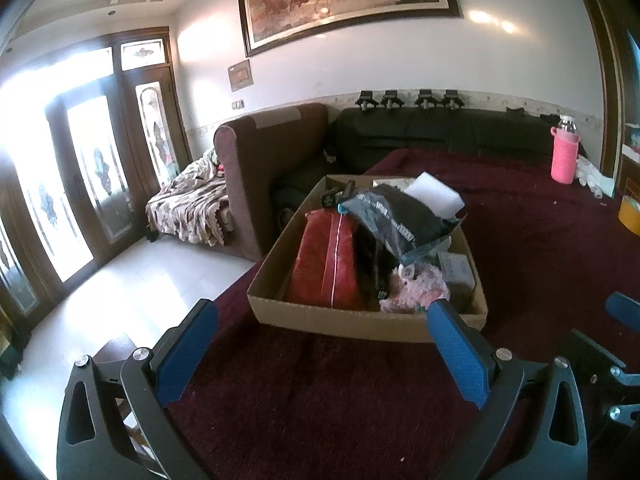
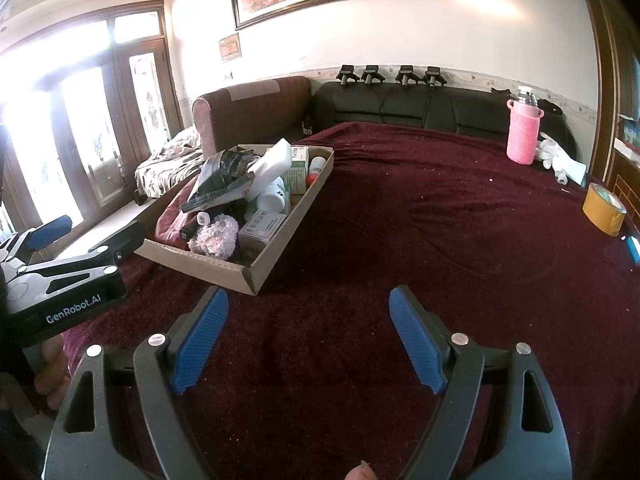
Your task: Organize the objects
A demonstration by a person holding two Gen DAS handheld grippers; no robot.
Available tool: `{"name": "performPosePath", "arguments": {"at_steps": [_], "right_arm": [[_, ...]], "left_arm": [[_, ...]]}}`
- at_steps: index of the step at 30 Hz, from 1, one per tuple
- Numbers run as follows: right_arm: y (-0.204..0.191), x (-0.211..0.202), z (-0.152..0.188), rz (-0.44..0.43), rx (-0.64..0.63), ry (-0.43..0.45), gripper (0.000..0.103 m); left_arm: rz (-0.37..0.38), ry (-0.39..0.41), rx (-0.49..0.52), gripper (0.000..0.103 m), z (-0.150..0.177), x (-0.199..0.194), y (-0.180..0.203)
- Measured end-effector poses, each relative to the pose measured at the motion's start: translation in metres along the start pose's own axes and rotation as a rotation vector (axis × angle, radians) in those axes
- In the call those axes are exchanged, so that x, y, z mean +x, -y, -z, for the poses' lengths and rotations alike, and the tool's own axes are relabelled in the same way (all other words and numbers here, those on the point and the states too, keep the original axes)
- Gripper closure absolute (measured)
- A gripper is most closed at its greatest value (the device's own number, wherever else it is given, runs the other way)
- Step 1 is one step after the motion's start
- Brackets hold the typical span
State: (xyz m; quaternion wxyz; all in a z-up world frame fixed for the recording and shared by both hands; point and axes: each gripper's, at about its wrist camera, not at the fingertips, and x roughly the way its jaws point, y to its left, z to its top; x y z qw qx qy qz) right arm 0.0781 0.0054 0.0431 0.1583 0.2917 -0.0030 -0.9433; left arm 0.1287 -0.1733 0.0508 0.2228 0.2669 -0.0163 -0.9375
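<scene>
Left wrist view: my left tongs [image 1: 322,346] stand wide apart with nothing between the blue pads, hovering over the maroon cloth [image 1: 320,400] of the table. Just beyond the tips sits the cardboard box [image 1: 340,320], close to the table's left edge. Inside it: a red pouch [image 1: 326,264] along the left wall, a dark foil packet [image 1: 400,216] lying tilted over the pile, a white foam block [image 1: 434,194] toward the far end, a pink fluffy item [image 1: 416,290] at the near right corner. A pink-sleeved bottle [image 1: 565,156] stands upright near the far right corner.

Right wrist view: my right tongs [image 2: 308,334] are also spread wide, empty, above bare cloth. The box lies ahead to the left, its near right corner just beyond the left pad; small medicine cartons [image 2: 262,226] line its right wall. A roll of brown tape [image 2: 604,208] rests at the table's right edge. The left tongs show at the left border, near the box.
</scene>
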Motion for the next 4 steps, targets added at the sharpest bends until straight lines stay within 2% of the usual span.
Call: {"name": "performPosePath", "arguments": {"at_steps": [2,4], "right_arm": [[0.0003,0.0006,-0.0004,-0.001,0.001,-0.004,0.019],[0.0014,0.0007,-0.0005,0.001,0.008,-0.007,0.019]], "left_arm": [[-0.016,0.007,0.007,0.001,0.0017,-0.0018,0.0002],[0.000,0.008,0.013,0.001,0.0021,-0.0031,0.0010]]}}
